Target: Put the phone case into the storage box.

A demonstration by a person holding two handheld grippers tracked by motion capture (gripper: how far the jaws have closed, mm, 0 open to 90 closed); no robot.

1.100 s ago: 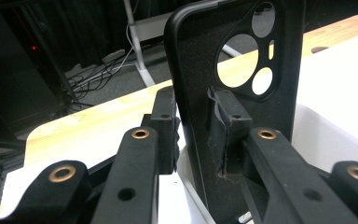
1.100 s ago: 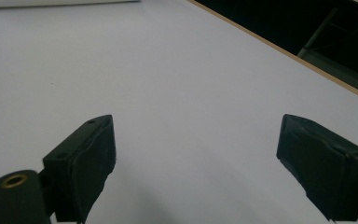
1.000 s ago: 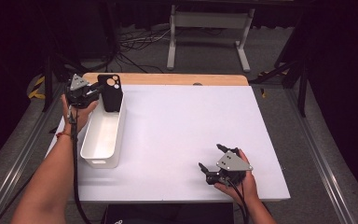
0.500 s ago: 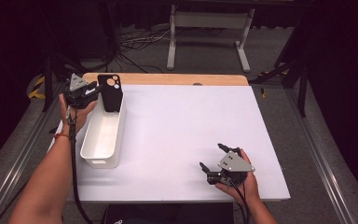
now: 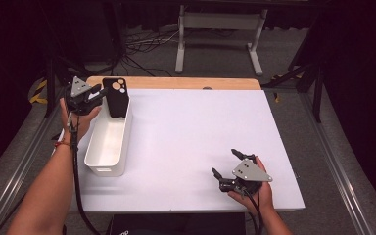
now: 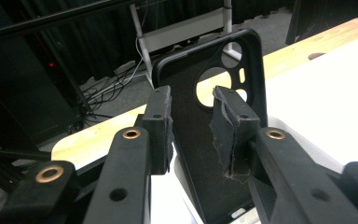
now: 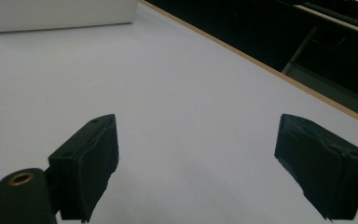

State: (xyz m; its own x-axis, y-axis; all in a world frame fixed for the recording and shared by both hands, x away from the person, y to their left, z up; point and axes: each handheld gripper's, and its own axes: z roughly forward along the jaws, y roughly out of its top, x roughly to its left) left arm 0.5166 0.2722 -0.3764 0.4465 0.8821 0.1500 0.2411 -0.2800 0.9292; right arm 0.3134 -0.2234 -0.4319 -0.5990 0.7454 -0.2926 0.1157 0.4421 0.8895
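Observation:
A black phone case [image 5: 116,98] stands upright at the far end of a white bin [image 5: 103,171], camera cut-outs at its top. My left gripper [image 5: 100,93] is just left of the case, tips pointing at it. In the left gripper view the case [image 6: 242,56] rises behind the pads [image 6: 161,126], which stand a little apart and press on nothing. The left gripper [image 6: 191,100] is open. Near the table's front right, my right gripper [image 5: 224,161] rests in the hand, jaws wide. Bare white table lies between the jaws of the right gripper [image 7: 196,140].
The white table top [image 5: 191,137] has a wooden strip [image 5: 176,82] along its far edge. The bin's wall [image 7: 56,14] shows far off in the right gripper view. A metal stand [image 5: 220,29] and cables lie on the floor beyond the table.
My left gripper has drawn back a little from the phone case, which stays standing in the bin. The right hand has not moved.

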